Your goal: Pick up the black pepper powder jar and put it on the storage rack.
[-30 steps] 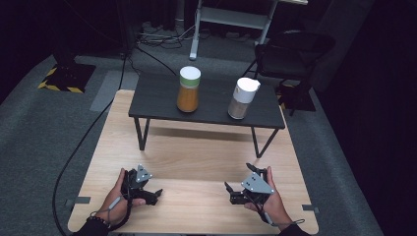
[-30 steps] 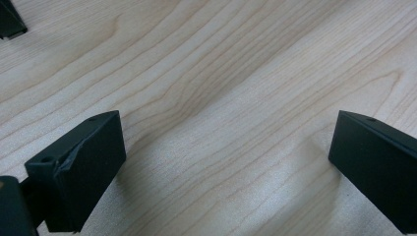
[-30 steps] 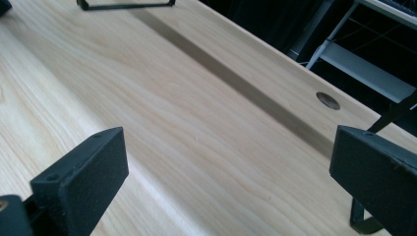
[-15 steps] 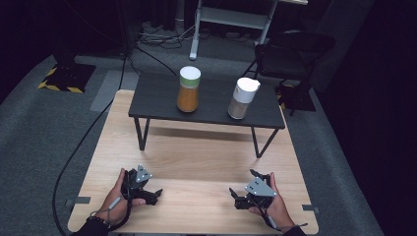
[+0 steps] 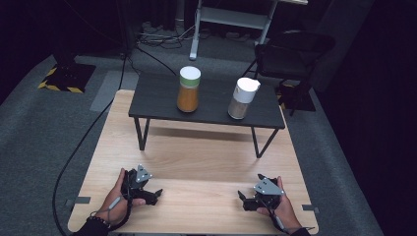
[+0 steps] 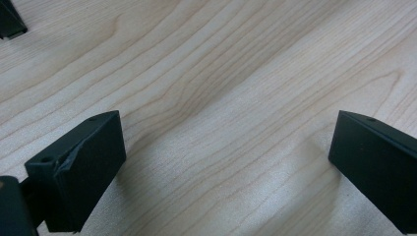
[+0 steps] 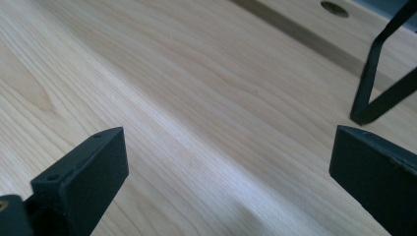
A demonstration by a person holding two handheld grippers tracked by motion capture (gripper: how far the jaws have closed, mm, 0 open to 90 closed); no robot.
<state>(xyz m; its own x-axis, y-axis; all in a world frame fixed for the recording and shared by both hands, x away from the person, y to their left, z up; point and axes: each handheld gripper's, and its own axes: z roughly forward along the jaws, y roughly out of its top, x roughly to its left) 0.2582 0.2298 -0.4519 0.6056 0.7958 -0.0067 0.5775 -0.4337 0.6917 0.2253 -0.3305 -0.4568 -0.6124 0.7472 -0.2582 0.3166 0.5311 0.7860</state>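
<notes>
both grippers sit low near the front edge of the light wood tabletop [image 5: 196,162], well apart from each other. the left gripper [image 5: 153,195] is near the front left corner, the right gripper [image 5: 244,200] near the front right, and the stretch of wood between them lies open. each has its fingers spread wide and released, gripping nothing, just wood grain between them in the gripper views. farther back stands a small black table [image 5: 162,103] on thin legs; one leg [image 7: 378,88] is in the right gripper view. on it stand two jars, well away from both grippers: an orange-filled jar [image 5: 189,89] with a pale green lid, and a white-lidded jar [image 5: 243,98] holding something greyish-tan, hard to tell what from here.
</notes>
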